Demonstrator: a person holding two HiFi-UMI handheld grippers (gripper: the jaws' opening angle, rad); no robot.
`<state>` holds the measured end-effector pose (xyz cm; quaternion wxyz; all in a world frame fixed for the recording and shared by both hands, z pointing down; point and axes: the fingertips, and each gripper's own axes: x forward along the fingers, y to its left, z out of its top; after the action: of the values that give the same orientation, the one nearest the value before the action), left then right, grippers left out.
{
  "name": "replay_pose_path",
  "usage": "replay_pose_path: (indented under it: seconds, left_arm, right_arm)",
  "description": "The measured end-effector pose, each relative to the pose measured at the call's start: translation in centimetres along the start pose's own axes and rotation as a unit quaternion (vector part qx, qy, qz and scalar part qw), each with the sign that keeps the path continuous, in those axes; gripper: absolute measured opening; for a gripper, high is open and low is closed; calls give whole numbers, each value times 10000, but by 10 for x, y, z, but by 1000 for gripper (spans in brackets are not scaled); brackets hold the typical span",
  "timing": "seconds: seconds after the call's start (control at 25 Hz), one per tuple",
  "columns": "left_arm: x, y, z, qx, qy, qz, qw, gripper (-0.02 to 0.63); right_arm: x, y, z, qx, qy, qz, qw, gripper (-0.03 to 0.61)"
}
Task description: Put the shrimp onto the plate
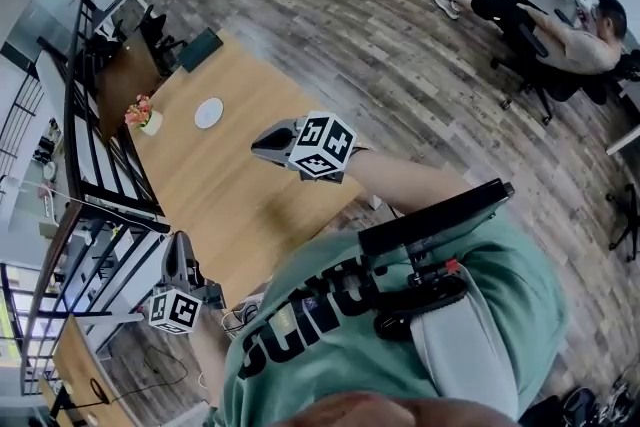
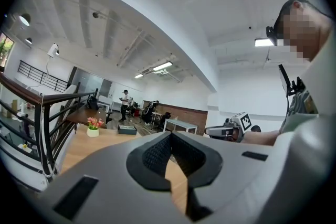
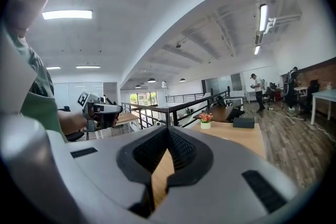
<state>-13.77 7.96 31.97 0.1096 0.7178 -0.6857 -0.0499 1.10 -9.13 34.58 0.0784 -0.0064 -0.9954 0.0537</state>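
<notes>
A small white plate [image 1: 209, 113] lies on the long wooden table [image 1: 230, 195], far from both grippers. I see no shrimp in any view. My right gripper [image 1: 260, 147] hovers over the middle of the table, pointing left toward the plate, its marker cube [image 1: 322, 146] behind it. My left gripper [image 1: 178, 243] is held off the table's near left corner, beside the railing. In the left gripper view the jaws [image 2: 170, 135] are shut with nothing between them. The right gripper view shows its jaws [image 3: 168, 129] shut and empty too.
A flower pot [image 1: 145, 118] stands near the plate at the table's railing side, and a dark box [image 1: 200, 50] lies at the far end. A black railing [image 1: 95, 165] runs along the table's left. A person [image 1: 560, 35] sits at a desk far right.
</notes>
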Motion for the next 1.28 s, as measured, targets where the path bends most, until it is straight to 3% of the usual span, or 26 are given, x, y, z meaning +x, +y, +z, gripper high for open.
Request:
replay_pose_path:
  seconds: [0.36, 0.64, 0.84, 1.04, 1.28]
  left_arm:
    - [-122, 109, 7, -137, -169, 87, 9997, 5]
    - [-146, 141, -8, -335, -132, -195, 9992, 5]
    - [-135, 126, -15, -422, -112, -323, 9985, 5]
    - [-120, 83, -13, -270, -206, -134, 9993, 5]
    - [-83, 15, -24, -481, -306, -3, 9984, 5]
  right_arm:
    - [75, 87, 9, 47, 27, -218, 9997, 3]
    - [97, 123, 16, 14, 91, -464, 9989, 3]
    - [84, 127, 20, -80, 96, -439, 9990, 3]
    - [39, 108, 24, -143, -46, -248, 9996, 3]
    - [-25, 73, 15, -213, -71, -35, 9997, 3]
